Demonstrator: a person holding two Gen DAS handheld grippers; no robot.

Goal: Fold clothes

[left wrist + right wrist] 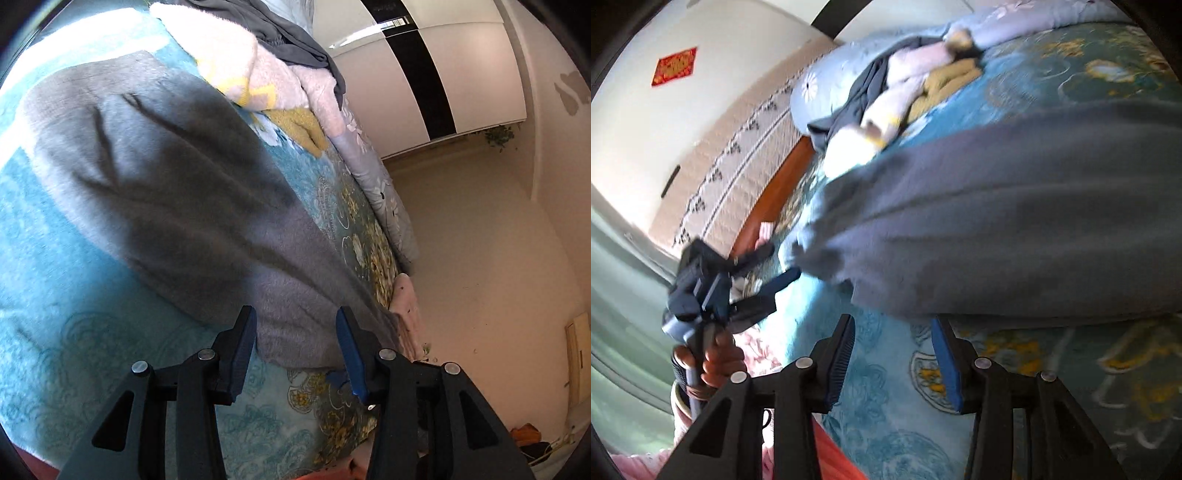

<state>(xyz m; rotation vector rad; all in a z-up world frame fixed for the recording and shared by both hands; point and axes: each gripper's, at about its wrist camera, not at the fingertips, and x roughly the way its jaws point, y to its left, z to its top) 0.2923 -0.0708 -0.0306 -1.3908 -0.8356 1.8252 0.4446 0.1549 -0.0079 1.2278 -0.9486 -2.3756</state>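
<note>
Lying spread across the teal floral bedspread (55, 258), the grey fleece garment (166, 177) is laid out long and mostly flat, with a few soft creases near its far end. Its near hem reaches the bed's edge, and the left gripper (295, 328) hangs right over that hem with its fingers parted and nothing between them. From the right wrist view the same gripper shows at the garment's corner (812, 254), one finger (783, 280) close by the cloth (blur hides whether it touches). Further right, the right gripper (894, 339) stands wide apart too, holding nothing, just short of the garment's long edge (997, 314). A heap of other clothes (908, 92), pink, yellow and dark grey, sits near the pillow end.

I judge that both tools are placed along the near edge for a pinch. A flat garment with free tools fits either smoothing before a fold or letting go after one; the pictures do not settle which.
</note>
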